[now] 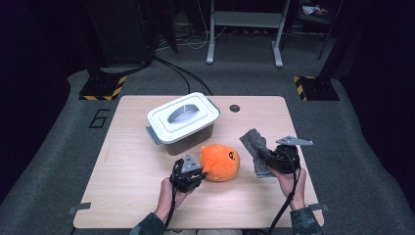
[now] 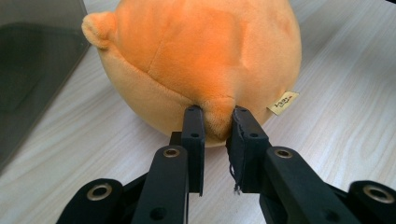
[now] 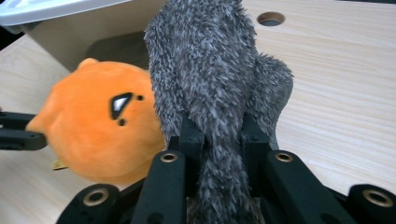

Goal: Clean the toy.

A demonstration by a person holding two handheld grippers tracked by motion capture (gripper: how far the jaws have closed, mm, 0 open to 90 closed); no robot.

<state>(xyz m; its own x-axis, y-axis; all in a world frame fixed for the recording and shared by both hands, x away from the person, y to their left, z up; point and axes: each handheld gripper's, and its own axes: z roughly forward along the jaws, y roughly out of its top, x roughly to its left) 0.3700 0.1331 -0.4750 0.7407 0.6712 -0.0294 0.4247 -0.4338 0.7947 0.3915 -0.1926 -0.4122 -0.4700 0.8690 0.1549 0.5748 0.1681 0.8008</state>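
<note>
Grey fuzzy cloth (image 1: 256,149) | long axis upright-tilted | pinched by right tool (image 1: 272,157)

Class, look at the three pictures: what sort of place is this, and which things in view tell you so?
Probably a lab or test room set up for recording. A lone wooden table stands on grey carpet, hazard-striped stand bases sit at its far corners with cables across the floor, and a number 6 is marked beside it.

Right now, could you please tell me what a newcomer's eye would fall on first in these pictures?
The round orange plush toy at the middle of the wooden table, pinched at its back by the left gripper. Next, the shaggy grey fuzzy cloth clamped in the right gripper, held up right of the toy. Behind both sits a closed grey plastic box with a white handled lid.
</note>
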